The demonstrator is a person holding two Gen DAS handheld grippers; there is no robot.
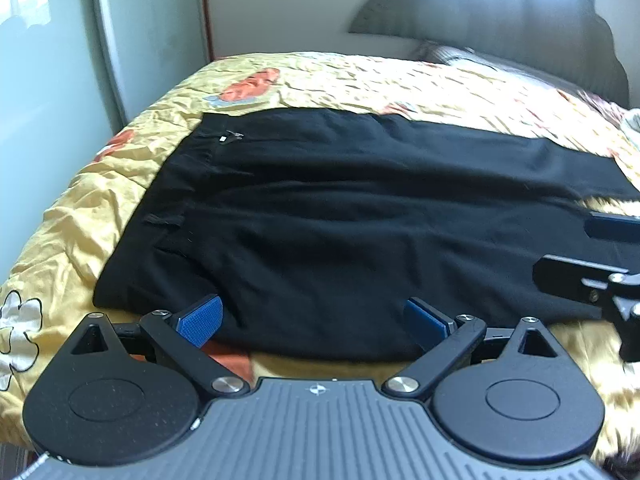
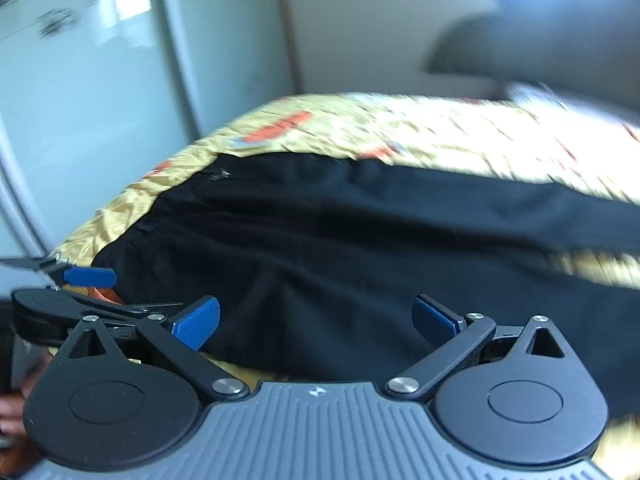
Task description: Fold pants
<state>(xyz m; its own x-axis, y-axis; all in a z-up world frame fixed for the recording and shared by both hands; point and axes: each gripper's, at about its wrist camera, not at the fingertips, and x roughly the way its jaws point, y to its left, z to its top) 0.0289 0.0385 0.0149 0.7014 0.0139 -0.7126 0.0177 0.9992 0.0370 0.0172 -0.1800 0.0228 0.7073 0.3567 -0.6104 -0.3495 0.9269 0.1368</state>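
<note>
Black pants (image 1: 340, 208) lie flat across a yellow floral bedspread (image 1: 360, 80), waistband at the left, legs running off to the right. They also show in the right wrist view (image 2: 360, 248). My left gripper (image 1: 314, 320) is open and empty, its blue pads at the near edge of the pants close to the waist. My right gripper (image 2: 316, 322) is open and empty at the near edge further along the legs. It also shows at the right edge of the left wrist view (image 1: 592, 256). The left gripper's blue pad shows at the left in the right wrist view (image 2: 90, 277).
The bed's near edge lies just under both grippers. A pale wardrobe (image 1: 60, 80) stands left of the bed. A dark headboard (image 1: 500, 12) and a pillow (image 1: 460, 56) are at the far right. The right wrist view is motion-blurred.
</note>
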